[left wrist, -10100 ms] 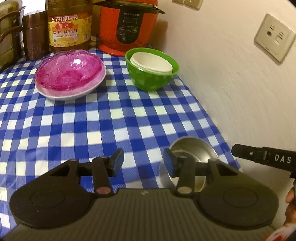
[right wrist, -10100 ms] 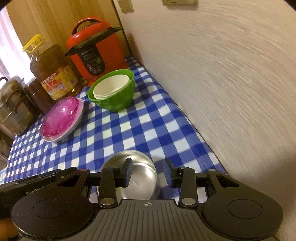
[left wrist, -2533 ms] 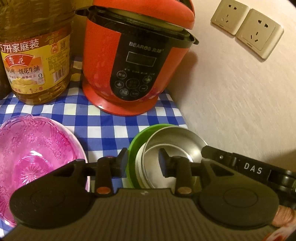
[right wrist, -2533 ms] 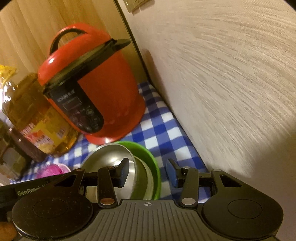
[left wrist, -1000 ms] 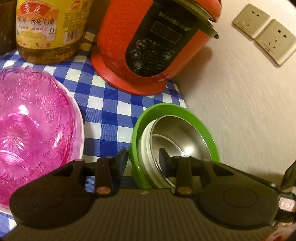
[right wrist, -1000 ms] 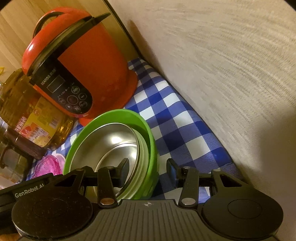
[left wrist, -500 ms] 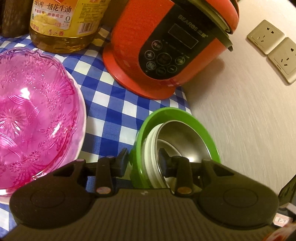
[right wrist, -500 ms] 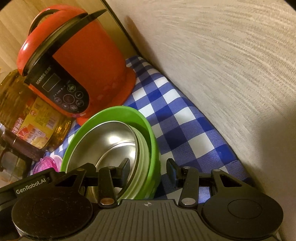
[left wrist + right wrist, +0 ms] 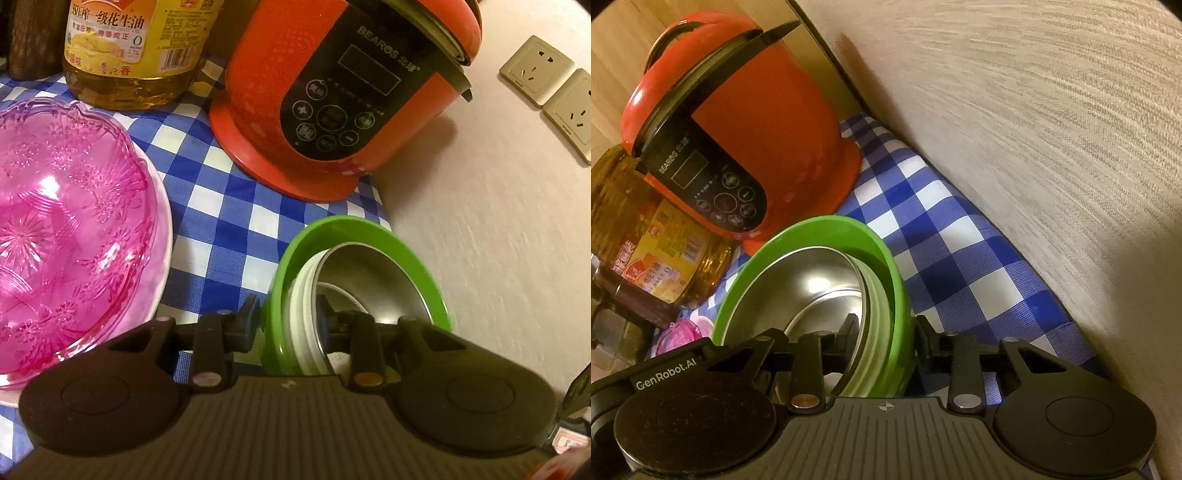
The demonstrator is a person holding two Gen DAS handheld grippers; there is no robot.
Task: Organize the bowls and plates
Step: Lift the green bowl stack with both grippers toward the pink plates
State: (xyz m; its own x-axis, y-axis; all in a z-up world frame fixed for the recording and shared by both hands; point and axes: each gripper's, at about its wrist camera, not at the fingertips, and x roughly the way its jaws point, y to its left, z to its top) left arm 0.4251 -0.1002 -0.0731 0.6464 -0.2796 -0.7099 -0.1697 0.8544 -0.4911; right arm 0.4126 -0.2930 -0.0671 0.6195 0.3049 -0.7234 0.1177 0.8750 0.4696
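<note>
A steel bowl (image 9: 376, 280) (image 9: 812, 280) sits nested in white bowls (image 9: 303, 314), which sit inside a green bowl (image 9: 351, 219) (image 9: 820, 225) on the blue checked cloth. My left gripper (image 9: 287, 319) straddles the stack's left rim, one finger outside the green wall and one inside the steel bowl. Its jaws are closing and the pads look pressed on the walls. My right gripper (image 9: 886, 332) straddles the right rim the same way, jaws closing on it. A pink glass bowl (image 9: 55, 229) rests on a pale plate (image 9: 164, 258) to the left.
A red rice cooker (image 9: 332, 92) (image 9: 738, 129) stands just behind the green bowl, with an oil bottle (image 9: 133, 51) (image 9: 653, 243) to its left. The wall (image 9: 1034, 147) runs close along the right, carrying sockets (image 9: 535, 70). Bare cloth (image 9: 960, 258) lies between bowl and wall.
The steel bowl, earlier alone on the near cloth, now sits in the green bowl's stack. Over the last second both grippers' jaws narrowed onto the stack's rim; the left view rolled slightly.
</note>
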